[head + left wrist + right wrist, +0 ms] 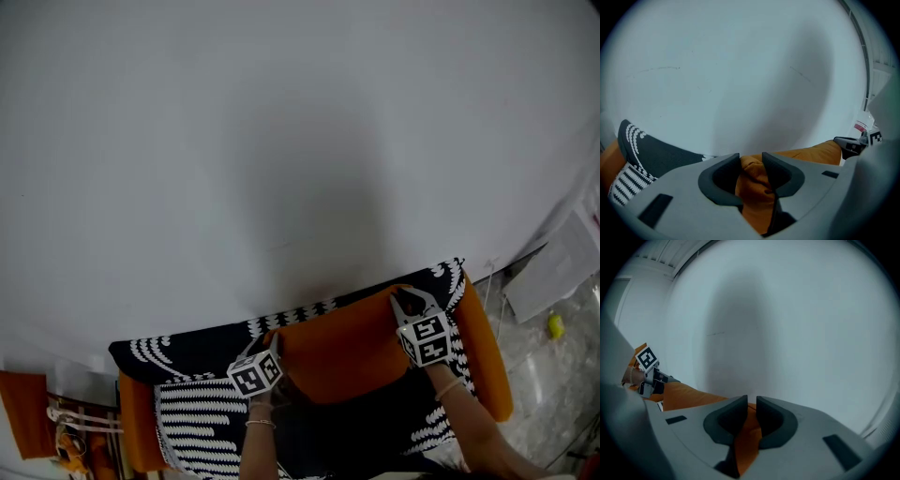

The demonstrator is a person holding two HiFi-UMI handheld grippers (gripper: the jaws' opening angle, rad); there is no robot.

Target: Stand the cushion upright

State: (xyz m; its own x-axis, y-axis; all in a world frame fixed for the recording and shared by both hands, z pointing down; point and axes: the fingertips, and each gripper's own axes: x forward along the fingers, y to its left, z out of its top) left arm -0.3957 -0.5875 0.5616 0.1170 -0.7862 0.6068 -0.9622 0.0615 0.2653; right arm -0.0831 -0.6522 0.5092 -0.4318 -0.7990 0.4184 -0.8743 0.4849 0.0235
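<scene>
Head view: the orange cushion (352, 352) hung between the two tools, its top edge spanning from one to the other. The left gripper (274, 339) had one upper corner and the right gripper (405, 302) the other. Below and behind the tools lay a patterned throw (187, 352) over an orange seat (489, 361). Just ahead of both tips rose a plain pale wall (281, 141).

Left gripper view: the left gripper (751, 161) was clamped on a bunched fold of orange fabric, with the pads pressing into it. The cloth puckered between them, which suggested a soft, light, yielding item that will sag rather than hold its shape.

Right gripper view: the right gripper (751, 401) was closed on a thinner pinch of the same fabric, with the jaws nearly together.

Assessment: the corner holds looked sound for a limp item. A deeper bite into the filling would probably steady it better when it is set down. The seat's rear edge sat below the tips and the wall close beyond them, so forward room was slight. Space to either side of the tools appeared open. The cushion should lean against the wall if released there.
</scene>
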